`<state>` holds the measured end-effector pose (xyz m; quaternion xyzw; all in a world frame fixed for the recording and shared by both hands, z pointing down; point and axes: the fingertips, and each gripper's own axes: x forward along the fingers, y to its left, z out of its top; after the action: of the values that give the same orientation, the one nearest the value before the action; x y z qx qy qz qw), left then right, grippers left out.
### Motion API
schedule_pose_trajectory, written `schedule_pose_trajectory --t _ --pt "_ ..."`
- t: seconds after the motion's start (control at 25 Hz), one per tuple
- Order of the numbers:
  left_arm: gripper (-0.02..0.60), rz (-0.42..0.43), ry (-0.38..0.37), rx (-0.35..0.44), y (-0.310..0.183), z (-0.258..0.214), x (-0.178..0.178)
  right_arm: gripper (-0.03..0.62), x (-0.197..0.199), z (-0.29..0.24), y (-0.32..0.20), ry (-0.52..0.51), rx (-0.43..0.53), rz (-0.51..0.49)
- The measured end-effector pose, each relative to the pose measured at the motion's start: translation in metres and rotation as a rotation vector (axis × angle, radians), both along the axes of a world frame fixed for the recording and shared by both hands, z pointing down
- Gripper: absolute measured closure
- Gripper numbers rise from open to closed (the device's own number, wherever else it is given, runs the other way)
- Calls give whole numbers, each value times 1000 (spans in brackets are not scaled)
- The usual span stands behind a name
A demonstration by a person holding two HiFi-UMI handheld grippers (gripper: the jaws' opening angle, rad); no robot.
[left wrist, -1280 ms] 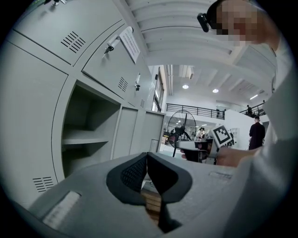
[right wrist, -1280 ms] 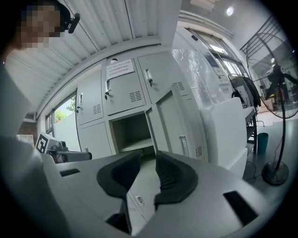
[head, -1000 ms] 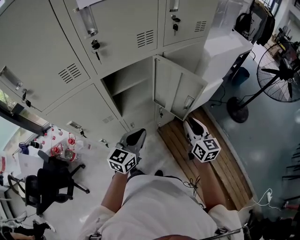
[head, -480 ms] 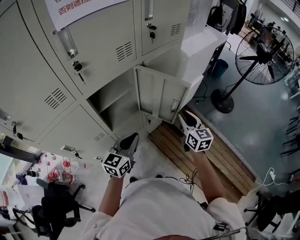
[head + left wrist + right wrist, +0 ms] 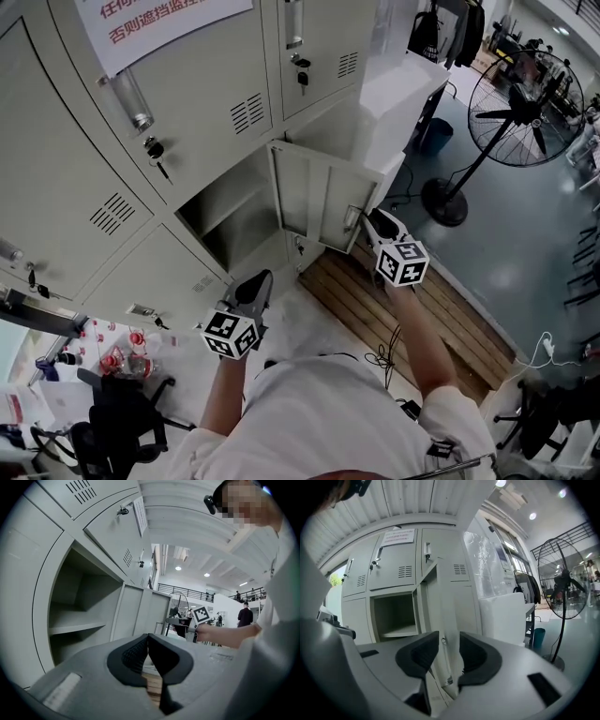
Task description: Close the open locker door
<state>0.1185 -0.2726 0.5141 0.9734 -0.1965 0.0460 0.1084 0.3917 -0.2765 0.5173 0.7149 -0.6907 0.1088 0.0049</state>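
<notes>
Grey steel on the far left: a bank of lockers (image 5: 56, 141), keys hanging in several locks. Found the left gripper (image 5: 255, 279) near and low, just below the open compartment (image 5: 225, 211), with jaws pressed together and nothing between them. Saw one bare shelf (image 5: 75, 627) inside that compartment. Just to the right, found the locker door (image 5: 319, 192) swung out toward the near side, hinged at its left edge and well away from shut. Found the right gripper (image 5: 372, 218) at the free right edge of this door, close beside the handle (image 5: 352, 217). Noted its jaws apart, just been opening wider, with the door edge in the gap and no pad pressed on it. Below, wooden planks (image 5: 394, 300) on the floor. On the far right, saw a standing fan (image 5: 525, 94).
</notes>
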Motion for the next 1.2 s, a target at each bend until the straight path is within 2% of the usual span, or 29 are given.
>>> schedule_pose_trajectory --t 0.56,1.2 --pt "566 -41 3 -10 -16 0 -13 462 -4 -2 -21 13 -12 -31" --pt "566 -27 5 -28 6 7 -33 462 -49 3 3 40 -3 -109"
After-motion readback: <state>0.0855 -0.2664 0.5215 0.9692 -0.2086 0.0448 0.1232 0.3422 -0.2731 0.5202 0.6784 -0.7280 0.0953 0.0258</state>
